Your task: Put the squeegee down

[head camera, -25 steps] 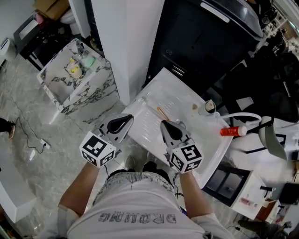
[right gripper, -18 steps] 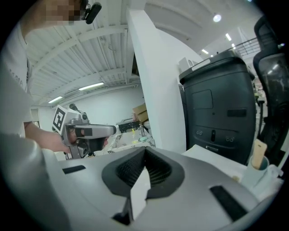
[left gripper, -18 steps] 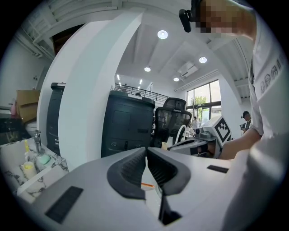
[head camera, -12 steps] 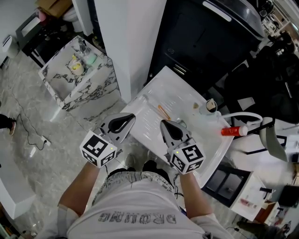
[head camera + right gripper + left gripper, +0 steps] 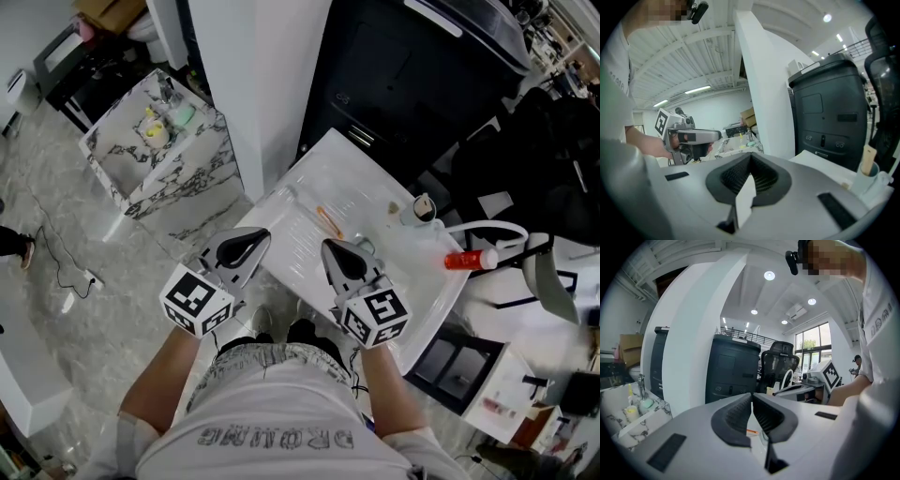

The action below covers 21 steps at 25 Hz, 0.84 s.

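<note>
Two grippers, one per hand: left gripper (image 5: 258, 236) and right gripper (image 5: 330, 249), both clenched with nothing between the jaws, tips at the near edge of one white table (image 5: 323, 178). One squeegee (image 5: 328, 219), thin and orange, lies flat on the table just beyond the right gripper, touched by neither. One cup (image 5: 422, 208) and one red-capped tube (image 5: 469, 259) further right. Versus a second ago: grippers and squeegee unmoved
</note>
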Motion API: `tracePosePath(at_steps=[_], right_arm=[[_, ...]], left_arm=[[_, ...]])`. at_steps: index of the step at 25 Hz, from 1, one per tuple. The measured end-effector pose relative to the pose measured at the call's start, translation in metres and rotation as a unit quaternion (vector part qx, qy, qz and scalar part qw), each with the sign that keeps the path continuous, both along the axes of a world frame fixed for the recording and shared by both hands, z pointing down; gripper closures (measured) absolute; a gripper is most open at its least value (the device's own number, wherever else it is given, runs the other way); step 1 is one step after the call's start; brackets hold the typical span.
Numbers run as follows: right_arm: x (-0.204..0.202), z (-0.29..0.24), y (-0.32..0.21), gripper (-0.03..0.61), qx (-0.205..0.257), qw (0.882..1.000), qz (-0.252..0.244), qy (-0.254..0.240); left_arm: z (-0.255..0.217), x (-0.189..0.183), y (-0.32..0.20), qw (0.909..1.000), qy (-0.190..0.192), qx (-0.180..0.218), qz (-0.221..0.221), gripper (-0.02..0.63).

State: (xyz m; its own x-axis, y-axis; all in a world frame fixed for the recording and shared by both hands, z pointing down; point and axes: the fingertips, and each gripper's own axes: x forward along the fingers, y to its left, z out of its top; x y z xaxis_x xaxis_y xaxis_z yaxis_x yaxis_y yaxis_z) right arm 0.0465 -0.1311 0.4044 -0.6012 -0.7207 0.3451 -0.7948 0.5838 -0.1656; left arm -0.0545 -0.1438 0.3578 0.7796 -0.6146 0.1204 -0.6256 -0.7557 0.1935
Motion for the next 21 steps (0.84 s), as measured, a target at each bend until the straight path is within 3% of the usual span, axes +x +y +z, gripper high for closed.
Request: tracePosePath(at_steps=[21], right_arm=[[0.017, 0.004, -0.003, 0.572, -0.009, 1.000, -0.002, 0.003]], left_arm=[[0.001, 0.018, -0.003, 1.0000, -0.002, -0.005, -0.001, 0.584]])
